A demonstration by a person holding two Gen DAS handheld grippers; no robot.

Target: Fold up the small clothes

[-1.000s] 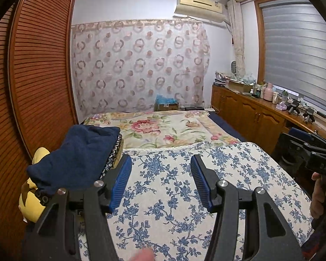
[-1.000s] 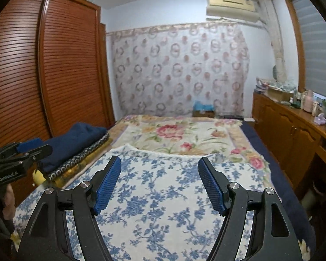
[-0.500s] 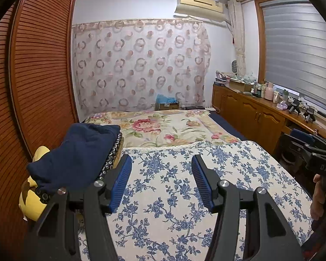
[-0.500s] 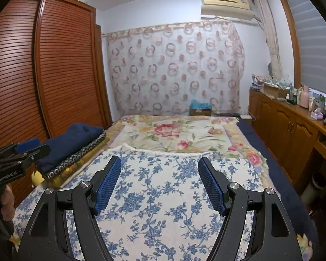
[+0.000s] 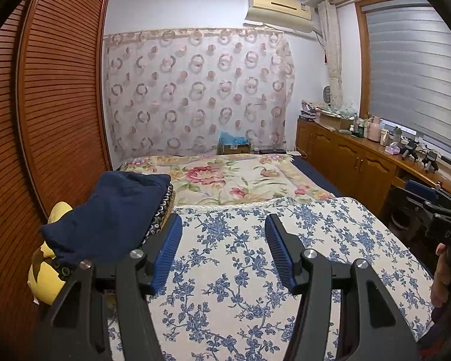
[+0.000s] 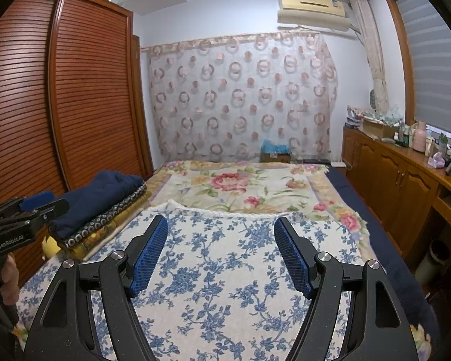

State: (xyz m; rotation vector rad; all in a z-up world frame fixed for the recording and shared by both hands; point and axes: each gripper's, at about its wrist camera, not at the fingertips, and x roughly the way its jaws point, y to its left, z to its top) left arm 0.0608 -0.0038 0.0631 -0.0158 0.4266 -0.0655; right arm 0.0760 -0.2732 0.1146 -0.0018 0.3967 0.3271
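Observation:
A pile of folded clothes, topped by a dark navy garment (image 5: 111, 213) (image 6: 105, 192), lies at the bed's left edge over a black patterned cloth (image 6: 117, 213) and a yellow one. My left gripper (image 5: 222, 225) is open and empty, held above the blue-flowered cover (image 5: 249, 270), just right of the pile. My right gripper (image 6: 221, 225) is open and empty above the same cover (image 6: 225, 285). Each gripper shows at the edge of the other's view, the right one (image 5: 436, 207) and the left one (image 6: 24, 210).
A pink-flowered blanket (image 5: 231, 177) covers the far half of the bed. A slatted wooden wardrobe (image 5: 45, 120) stands close on the left. A wooden cabinet (image 6: 406, 180) with bottles runs along the right under the window. A yellow plush (image 5: 45, 273) lies under the pile.
Both grippers have lifted and tilted up slightly, so the views show a little more of the room. Both stay open and empty.

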